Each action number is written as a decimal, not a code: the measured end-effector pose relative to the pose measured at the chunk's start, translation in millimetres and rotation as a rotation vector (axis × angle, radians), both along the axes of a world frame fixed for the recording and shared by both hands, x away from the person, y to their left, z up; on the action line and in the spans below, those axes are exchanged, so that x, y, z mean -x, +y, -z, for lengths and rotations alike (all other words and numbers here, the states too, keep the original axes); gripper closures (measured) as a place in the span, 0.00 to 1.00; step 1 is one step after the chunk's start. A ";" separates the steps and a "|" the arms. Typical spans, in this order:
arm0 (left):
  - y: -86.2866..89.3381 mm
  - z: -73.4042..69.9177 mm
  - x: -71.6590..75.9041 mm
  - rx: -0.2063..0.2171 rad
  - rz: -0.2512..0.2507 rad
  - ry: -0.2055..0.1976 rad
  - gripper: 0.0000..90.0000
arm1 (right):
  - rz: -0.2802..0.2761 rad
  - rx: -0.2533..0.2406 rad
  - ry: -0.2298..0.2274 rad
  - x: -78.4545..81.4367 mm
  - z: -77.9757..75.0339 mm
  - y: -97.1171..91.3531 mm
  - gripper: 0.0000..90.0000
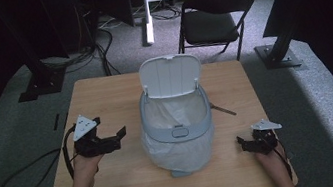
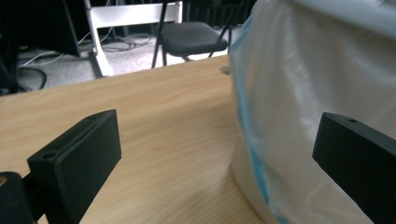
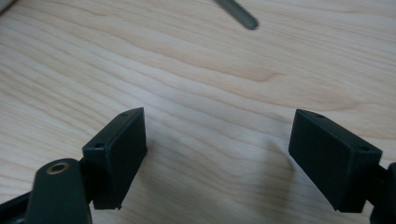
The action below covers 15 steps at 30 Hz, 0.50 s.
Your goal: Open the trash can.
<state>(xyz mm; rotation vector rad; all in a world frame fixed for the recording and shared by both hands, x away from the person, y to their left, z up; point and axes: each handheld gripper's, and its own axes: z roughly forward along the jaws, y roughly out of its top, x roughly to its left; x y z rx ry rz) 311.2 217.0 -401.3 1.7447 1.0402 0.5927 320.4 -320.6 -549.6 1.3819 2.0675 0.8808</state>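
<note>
Beside the bin's left flank, the left gripper (image 1: 117, 138) hovered low with its blocky black jaws spread wide and empty, pointed level at the crinkled translucent bag (image 2: 299, 107) that lined the rounded grey bin (image 1: 177, 127). That bin stood mid-counter (image 1: 103, 91), its ribbed white lid (image 1: 170, 75) upright. On pale woodgrain rested the right gripper (image 1: 244, 144), equally agape, holding nothing.

You won't find anything readable here, honestly. No label, brand, number or sign shows on the bin (image 1: 177, 127) in the middle of the frame, its lid (image 1: 170, 75), or the table (image 1: 118, 182).
</note>
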 end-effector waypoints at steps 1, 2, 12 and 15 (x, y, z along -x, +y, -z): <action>1.6 3.2 -0.8 0.000 -0.003 -0.001 0.01 | 0.023 0.010 -0.012 1.1 -0.1 0.1 0.21; 3.3 6.3 -1.5 -0.004 -0.009 0.000 0.01 | 0.039 0.012 -0.032 2.5 -0.5 0.0 0.21; 20.3 43.9 -8.0 -0.012 -0.060 0.057 0.01 | 0.063 -0.043 -0.030 4.5 -3.4 -4.8 0.17; 27.2 53.4 -9.0 -0.020 -0.069 0.070 0.01 | 0.068 -0.059 -0.043 4.1 -4.8 -6.0 0.14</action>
